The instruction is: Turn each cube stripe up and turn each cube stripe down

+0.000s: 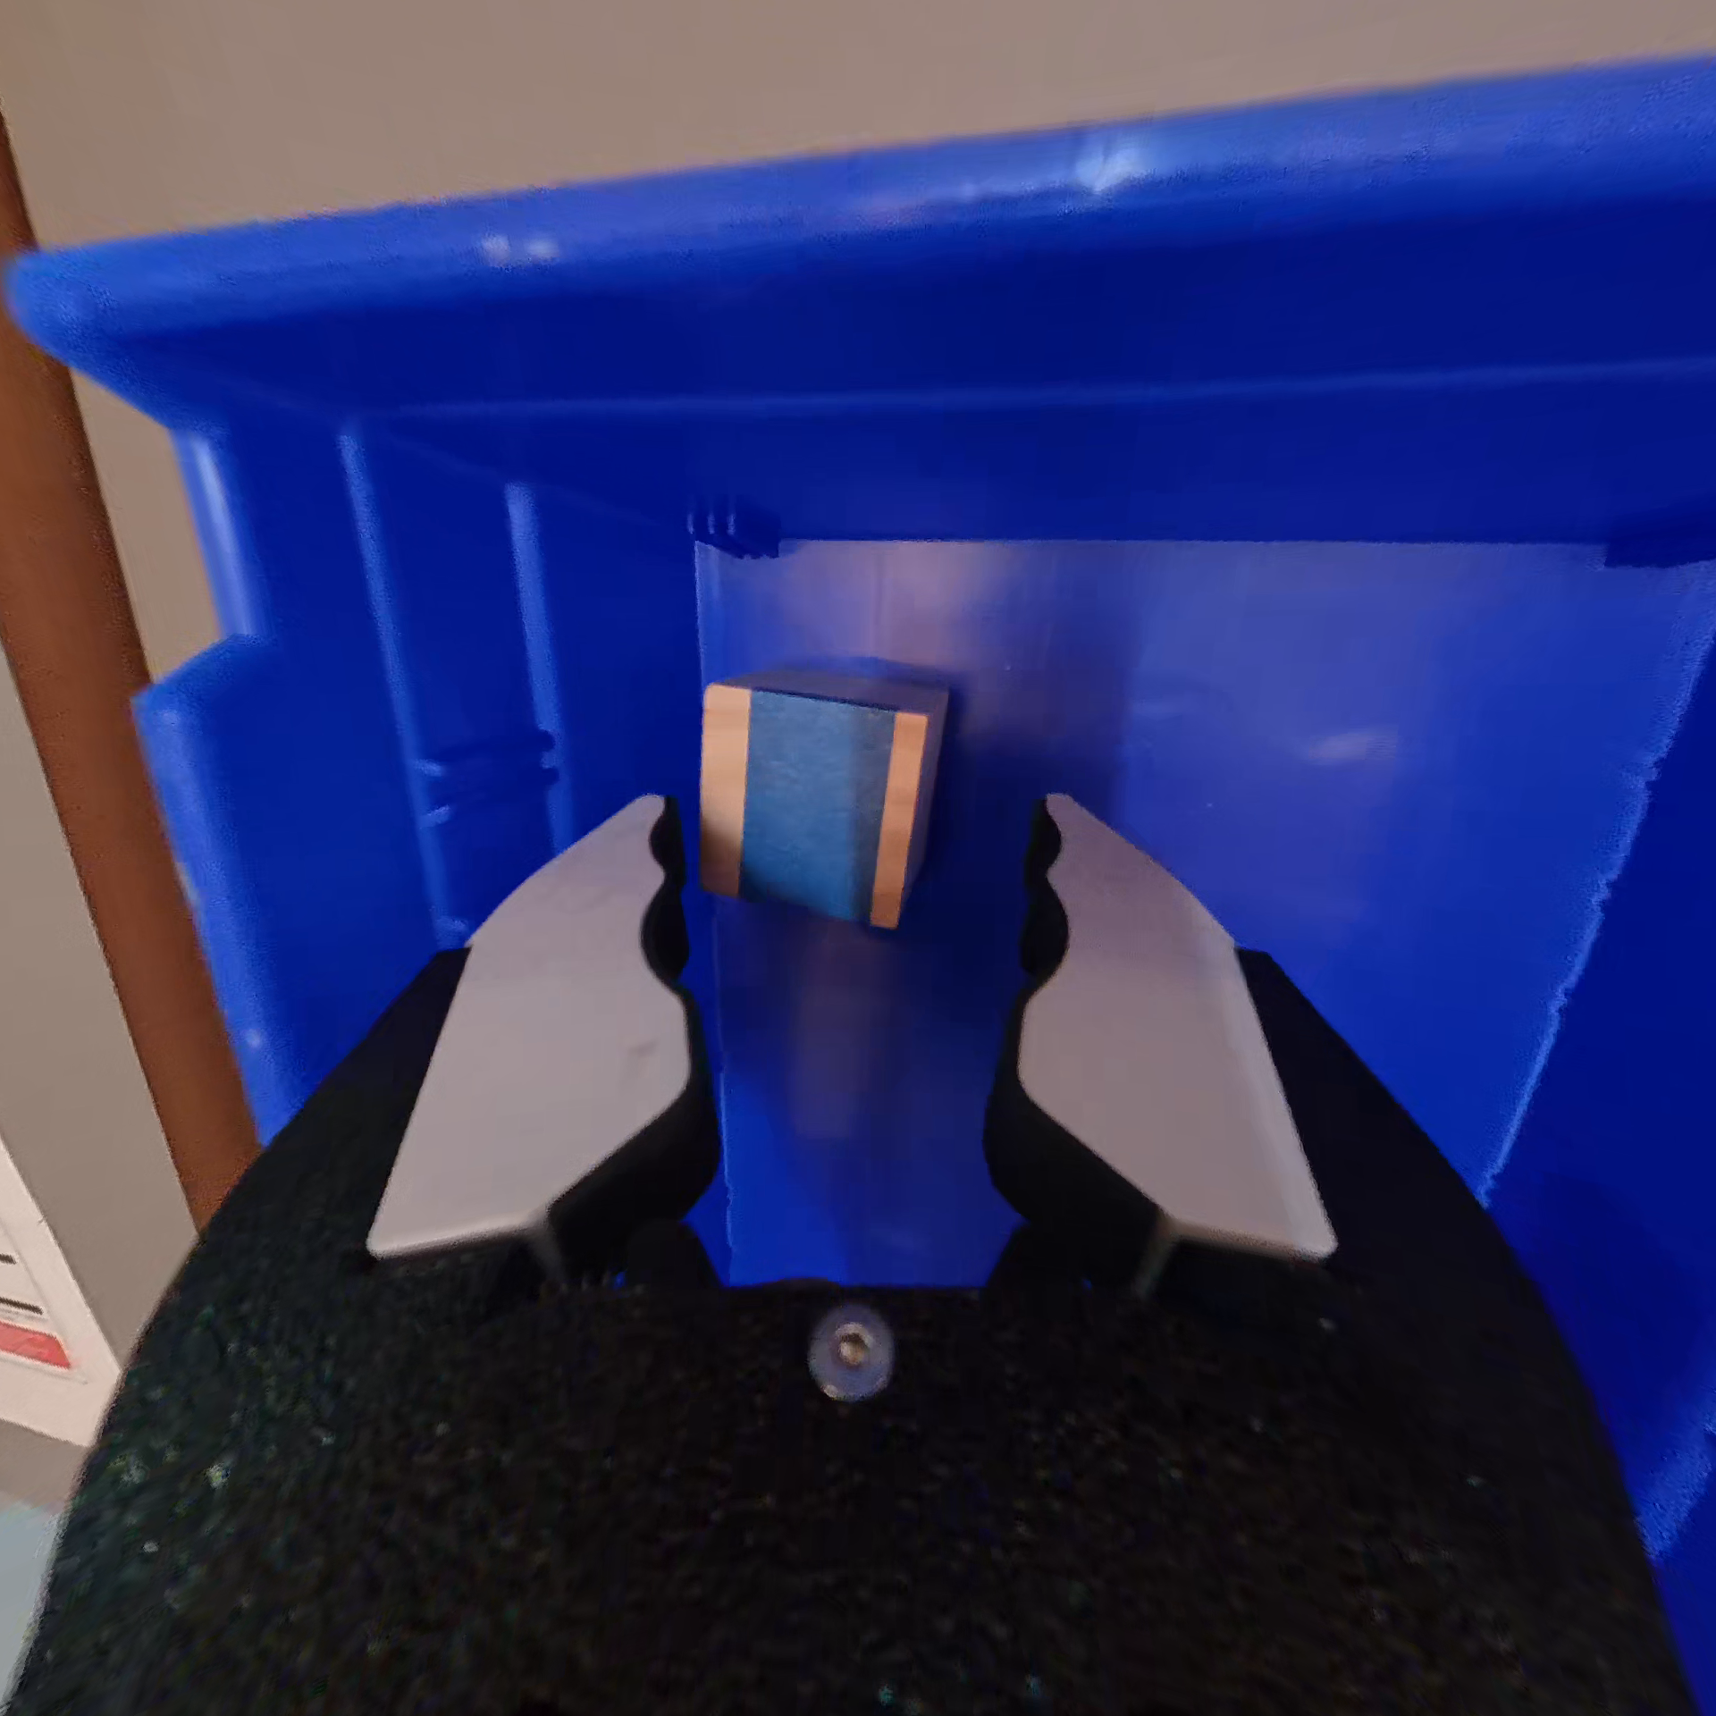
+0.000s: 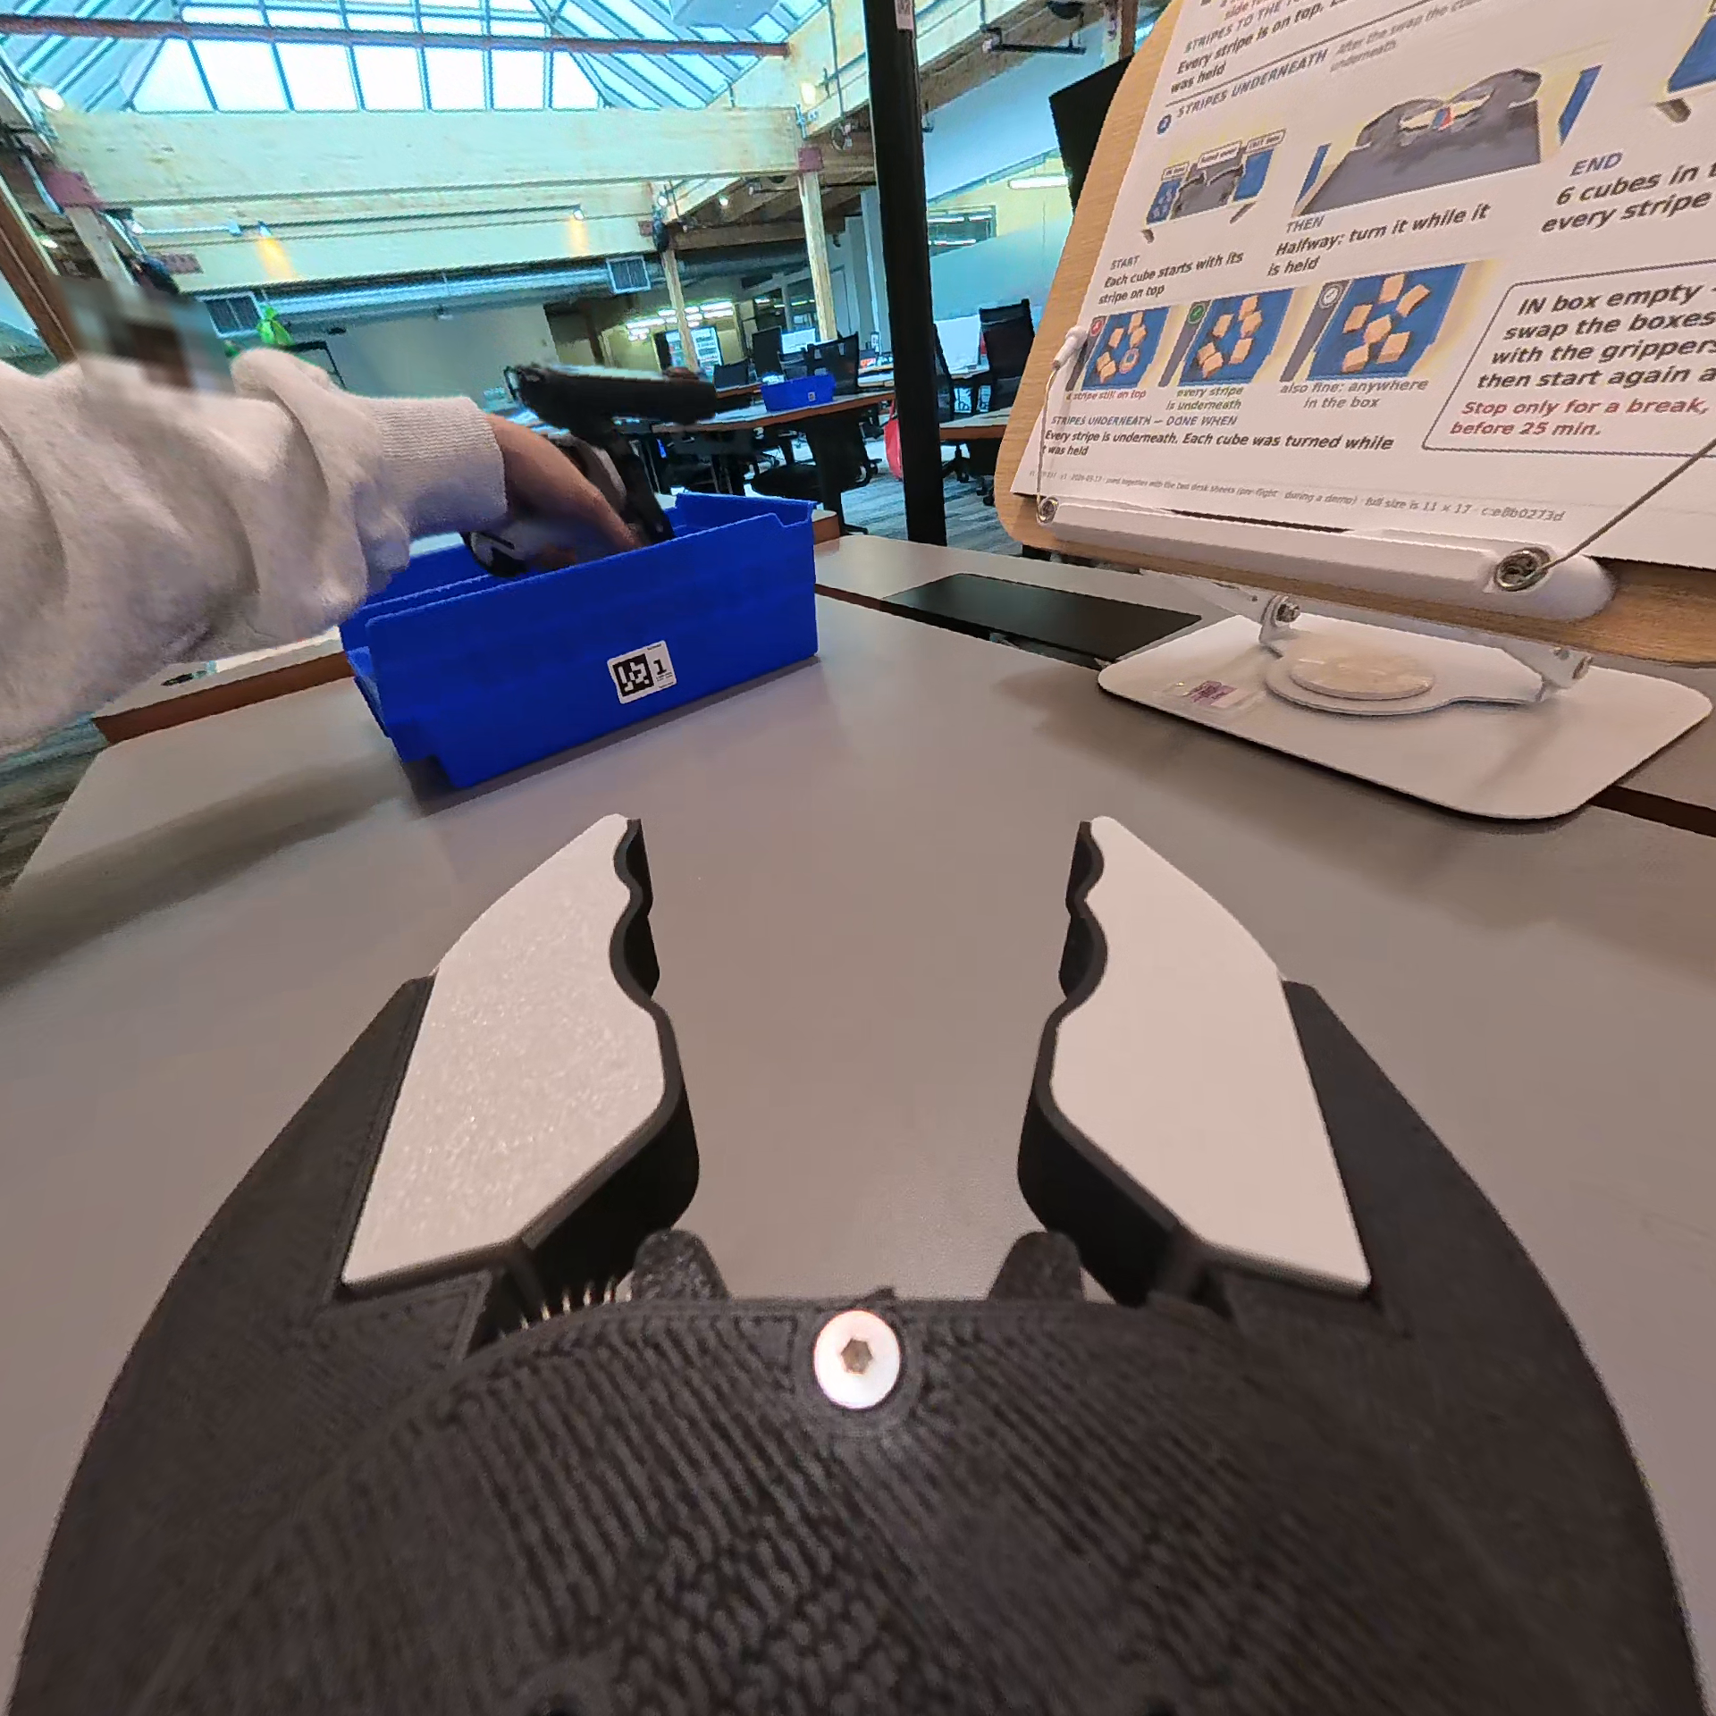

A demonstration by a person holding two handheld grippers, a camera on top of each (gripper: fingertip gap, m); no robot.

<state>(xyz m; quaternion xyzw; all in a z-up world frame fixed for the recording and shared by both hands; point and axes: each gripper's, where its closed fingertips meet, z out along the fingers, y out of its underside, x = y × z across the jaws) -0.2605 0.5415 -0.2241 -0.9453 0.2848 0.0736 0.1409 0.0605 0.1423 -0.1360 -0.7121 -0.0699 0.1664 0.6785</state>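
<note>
- Left gripper (image 1: 854,817) is down inside the blue bin (image 1: 929,306), fingers spread wide, nothing pinched between them.
- The cube (image 1: 817,803) sits on the bin floor just beyond the fingertips, blue stripe facing the camera, wooden edges either side. No contact yet.
- Risk one: the cube sits slightly skewed, so closing off-centre could catch a corner and spin it away.
- Risk two: the bin wall is near on the left; the left finger (image 1: 557,1021) could bump it on the way in.
- Right gripper (image 2: 859,882) hovers over the grey table (image 2: 882,743), spread and empty, well apart from the bin: no help if the cube skids.
</note>
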